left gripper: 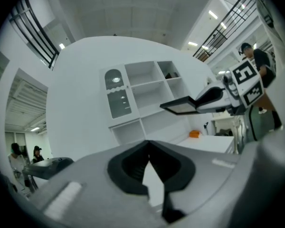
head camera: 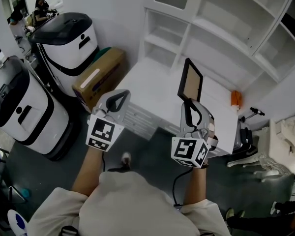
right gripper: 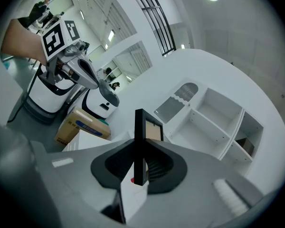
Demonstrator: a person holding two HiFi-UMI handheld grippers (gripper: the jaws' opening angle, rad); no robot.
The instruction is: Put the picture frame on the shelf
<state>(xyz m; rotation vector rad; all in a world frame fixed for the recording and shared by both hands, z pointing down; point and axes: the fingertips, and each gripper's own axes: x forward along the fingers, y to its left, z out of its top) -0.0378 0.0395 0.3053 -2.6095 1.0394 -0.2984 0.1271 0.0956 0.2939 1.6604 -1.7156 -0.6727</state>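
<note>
The picture frame is black with a tan backing. It hangs upright above the white counter, and my right gripper is shut on its lower edge. In the right gripper view the frame stands edge-on between the black pads. The white shelf unit with open compartments rises behind the counter. My left gripper hovers to the left of the frame, over the counter's front edge, shut with nothing in it. From the left gripper view, the frame and right gripper are seen in front of the shelf.
A small orange object lies at the counter's right end. A cardboard box sits on the floor left of the counter, beside two white-and-black machines. People stand at the far left background. White furniture crowds the right.
</note>
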